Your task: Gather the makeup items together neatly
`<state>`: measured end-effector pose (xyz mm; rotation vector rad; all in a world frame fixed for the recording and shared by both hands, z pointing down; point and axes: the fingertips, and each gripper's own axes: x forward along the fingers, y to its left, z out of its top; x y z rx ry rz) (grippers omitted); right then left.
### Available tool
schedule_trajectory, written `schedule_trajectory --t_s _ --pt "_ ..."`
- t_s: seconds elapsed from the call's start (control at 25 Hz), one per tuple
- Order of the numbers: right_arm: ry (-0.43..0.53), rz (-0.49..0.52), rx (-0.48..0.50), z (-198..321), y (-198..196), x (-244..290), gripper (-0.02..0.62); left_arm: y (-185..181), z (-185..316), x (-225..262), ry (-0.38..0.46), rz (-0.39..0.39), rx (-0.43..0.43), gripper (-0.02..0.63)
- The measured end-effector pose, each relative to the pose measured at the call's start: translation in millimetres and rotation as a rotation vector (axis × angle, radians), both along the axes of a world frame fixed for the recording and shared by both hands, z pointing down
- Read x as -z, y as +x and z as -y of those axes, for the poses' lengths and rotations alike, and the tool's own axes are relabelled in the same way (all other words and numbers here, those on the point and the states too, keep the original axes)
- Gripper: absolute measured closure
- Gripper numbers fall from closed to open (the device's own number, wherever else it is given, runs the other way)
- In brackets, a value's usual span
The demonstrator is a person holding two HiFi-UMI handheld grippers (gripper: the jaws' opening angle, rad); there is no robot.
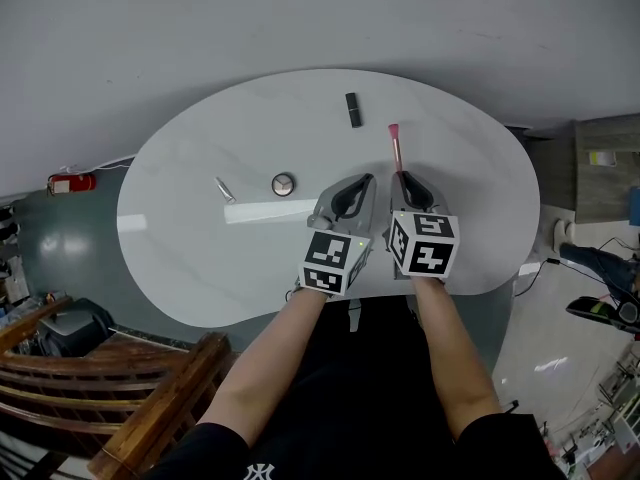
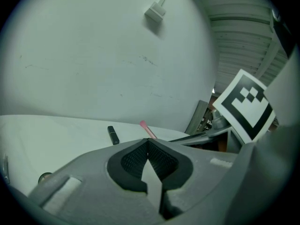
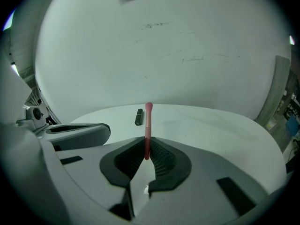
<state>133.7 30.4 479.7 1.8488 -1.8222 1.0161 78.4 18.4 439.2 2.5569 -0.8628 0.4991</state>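
Observation:
A pink makeup brush sticks out forward from my right gripper, which is shut on its handle above the white oval table. In the right gripper view the brush rises from between the pads. My left gripper hovers just to its left, shut and empty. A black lipstick tube lies at the table's far side, also seen as a black tube. A round compact and a small silver tube lie to the left.
A wooden chair stands at the lower left beside the table. A red fire extinguisher lies on the floor at the left. A white plug and cable sit off the table's right edge. A grey wall runs behind the table.

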Motion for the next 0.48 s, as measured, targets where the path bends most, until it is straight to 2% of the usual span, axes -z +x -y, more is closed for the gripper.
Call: schedule_trajectory --t_s 0.48 --pt "-0.034 0.066 0.054 72 0 -24 0.549 -5 53 -20 -0.03 0.012 0.096 0.597"
